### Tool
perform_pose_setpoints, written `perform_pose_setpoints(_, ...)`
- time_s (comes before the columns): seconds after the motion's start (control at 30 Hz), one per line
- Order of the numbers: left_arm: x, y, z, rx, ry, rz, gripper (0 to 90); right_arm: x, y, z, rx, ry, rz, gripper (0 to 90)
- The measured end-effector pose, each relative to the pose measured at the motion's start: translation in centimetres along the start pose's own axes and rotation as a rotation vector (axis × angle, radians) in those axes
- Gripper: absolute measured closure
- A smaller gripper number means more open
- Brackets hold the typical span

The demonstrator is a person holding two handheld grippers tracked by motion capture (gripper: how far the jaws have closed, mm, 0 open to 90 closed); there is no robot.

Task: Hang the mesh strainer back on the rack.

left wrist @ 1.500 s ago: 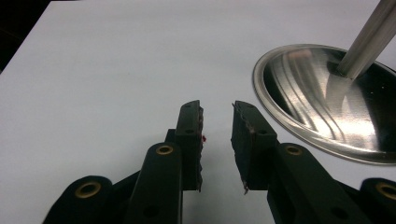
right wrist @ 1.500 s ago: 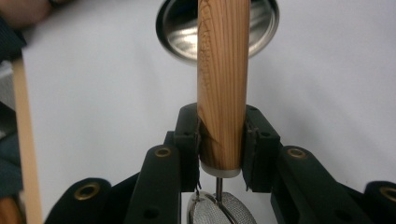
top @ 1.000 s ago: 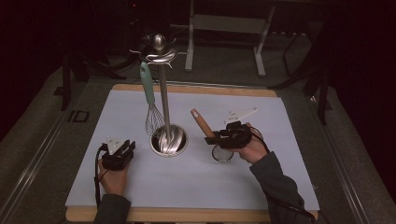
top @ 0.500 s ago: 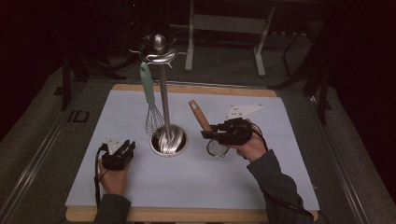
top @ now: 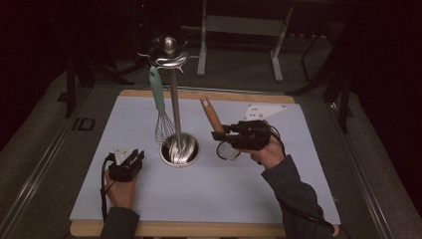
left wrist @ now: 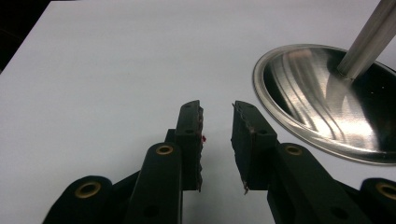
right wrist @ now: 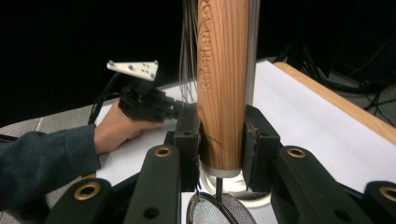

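A steel utensil stand [top: 175, 107] rises from a round base [top: 180, 149] on the pale mat. A whisk [top: 158, 99] with a teal handle hangs from its top. My right gripper [top: 217, 134] is shut on the wooden handle [top: 211, 115] of a small mesh strainer, whose sieve [top: 228, 151] hangs just above the mat. In the right gripper view the jaws [right wrist: 220, 140] clamp the handle [right wrist: 223, 70] near its lower end, with the mesh [right wrist: 219, 210] below. My left gripper [top: 137, 157] rests on the mat left of the base, open and empty [left wrist: 217, 135].
The mat [top: 149, 199] lies on a wooden board [top: 209, 229]. The stand's base [left wrist: 322, 102] and pole [left wrist: 369, 39] sit close to the right of the left jaws. Dark floor, metal frame legs [top: 276, 50] and cables lie beyond the far edge.
My right gripper has lifted the strainer off the mat and its wooden handle now points more steeply upward. The left gripper has stayed where it was.
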State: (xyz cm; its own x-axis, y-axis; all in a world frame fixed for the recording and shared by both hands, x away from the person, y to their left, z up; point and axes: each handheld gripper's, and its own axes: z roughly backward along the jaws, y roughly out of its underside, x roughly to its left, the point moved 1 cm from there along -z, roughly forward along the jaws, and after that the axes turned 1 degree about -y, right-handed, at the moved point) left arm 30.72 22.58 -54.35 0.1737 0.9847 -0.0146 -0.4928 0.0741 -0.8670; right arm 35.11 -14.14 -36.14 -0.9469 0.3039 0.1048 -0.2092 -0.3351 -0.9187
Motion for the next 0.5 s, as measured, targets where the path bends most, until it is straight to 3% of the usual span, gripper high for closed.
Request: perform_pose_setpoints(0.5, 0.0, 0.0, 0.0, 0.0, 0.001, 0.003, 73.0, 1.3, -3.1, -0.3, -0.068, -0.024, 0.04, 71.3)
